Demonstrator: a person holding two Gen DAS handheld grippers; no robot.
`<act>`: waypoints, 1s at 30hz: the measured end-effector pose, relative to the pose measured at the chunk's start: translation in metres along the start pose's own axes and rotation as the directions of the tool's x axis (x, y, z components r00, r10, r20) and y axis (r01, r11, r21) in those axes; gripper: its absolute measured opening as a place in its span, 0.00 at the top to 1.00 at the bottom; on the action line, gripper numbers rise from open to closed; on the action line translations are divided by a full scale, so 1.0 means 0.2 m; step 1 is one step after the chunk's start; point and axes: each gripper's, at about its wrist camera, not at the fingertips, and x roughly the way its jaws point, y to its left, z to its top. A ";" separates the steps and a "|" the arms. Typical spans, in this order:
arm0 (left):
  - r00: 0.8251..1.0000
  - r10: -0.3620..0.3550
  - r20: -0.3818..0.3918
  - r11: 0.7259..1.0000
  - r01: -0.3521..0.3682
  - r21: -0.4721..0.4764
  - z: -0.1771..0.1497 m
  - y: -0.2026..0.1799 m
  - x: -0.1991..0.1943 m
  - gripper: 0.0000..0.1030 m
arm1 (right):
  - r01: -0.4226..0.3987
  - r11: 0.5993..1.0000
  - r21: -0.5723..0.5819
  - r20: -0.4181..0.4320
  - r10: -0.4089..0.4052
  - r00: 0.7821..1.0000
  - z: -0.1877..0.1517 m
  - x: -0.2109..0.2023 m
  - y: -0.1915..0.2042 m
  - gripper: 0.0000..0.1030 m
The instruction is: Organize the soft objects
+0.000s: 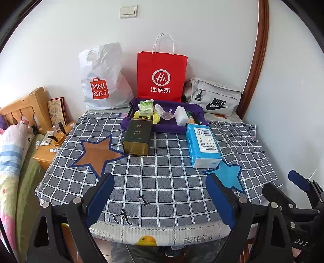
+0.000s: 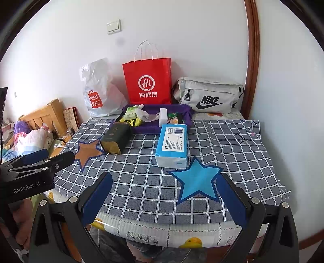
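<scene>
A red paper bag [image 1: 161,75] stands upright against the wall, between a white MINISO plastic bag [image 1: 102,81] and a grey Nike pouch [image 1: 214,99]; a light switch [image 1: 128,11] sits above; left of the table, a wooden headboard [image 1: 26,107] (bedding beside it); 2 stars, brown [image 1: 95,154] and blue [image 2: 197,183], mark the checked cloth [image 1: 162,182].

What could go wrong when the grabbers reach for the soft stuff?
1. The tissue pack is soft, so a hard squeeze could crush it.
2. The tin lies on its side right in front of the purple tray; reaching over it might knock or roll it.
3. Both grippers, left and right, hover open close together and could bump.
</scene>
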 end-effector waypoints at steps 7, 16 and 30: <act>1.000 -0.001 0.001 1.000 0.001 0.000 0.00 0.00 0.00 0.11 | -0.002 1.000 -0.001 0.004 0.002 1.000 0.00 -0.01 0.00 0.02; 1.000 0.001 0.000 1.000 -0.001 -0.001 0.00 0.00 0.00 0.11 | -0.002 1.000 -0.001 0.012 0.002 1.000 0.00 -0.03 0.01 0.02; 1.000 0.000 0.001 1.000 0.000 0.001 -0.01 -0.01 -0.01 0.11 | -0.006 1.000 0.003 0.017 0.006 1.000 0.00 -0.04 0.01 0.02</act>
